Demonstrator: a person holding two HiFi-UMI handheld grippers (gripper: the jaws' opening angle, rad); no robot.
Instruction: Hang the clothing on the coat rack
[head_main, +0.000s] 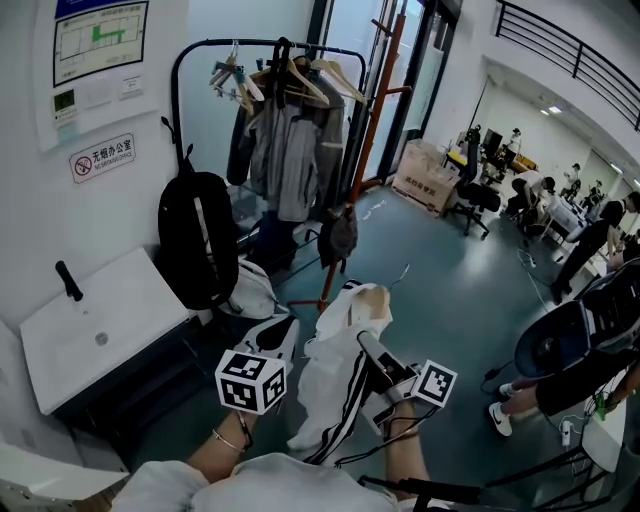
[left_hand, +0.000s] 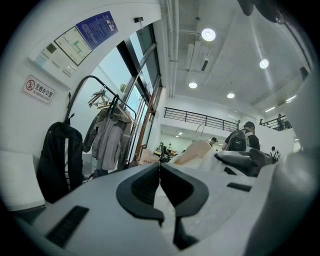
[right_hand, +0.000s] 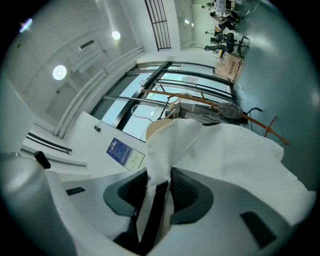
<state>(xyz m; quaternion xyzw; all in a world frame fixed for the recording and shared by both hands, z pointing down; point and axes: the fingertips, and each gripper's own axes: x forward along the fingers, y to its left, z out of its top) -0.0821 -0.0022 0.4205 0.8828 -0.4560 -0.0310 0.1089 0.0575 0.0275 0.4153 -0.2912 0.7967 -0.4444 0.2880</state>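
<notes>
In the right gripper view, the right gripper (right_hand: 159, 176) sits at bottom centre. Its jaws are closed on a fold of the white garment (right_hand: 225, 150), with a black stripe of the cloth running down between the pads. From the jaws the cloth spreads up and to the right, and a tan hanger (right_hand: 154, 131) shows at its top edge, just above the grip.

In the left gripper view, the left gripper (left_hand: 160, 166) fills the lower middle. Its jaw tips are pressed together with nothing between them. The garment and hanger lie to the right of these jaws, apart from them.

In the head view both grippers are at the bottom of the frame. The garment hangs between them, touching the right one, and the hanger's wire hook points toward the upper right.

Farther off, at left centre, a black backpack (head_main: 195, 240) hangs beside a white table (head_main: 60, 340). At upper centre stands the black rack (head_main: 262, 43), which carries empty hangers and grey jackets (head_main: 290, 150). A wooden stand (head_main: 362, 150) rises just to its right. Beyond, at right, are a box (head_main: 425, 178) and people at desks.
</notes>
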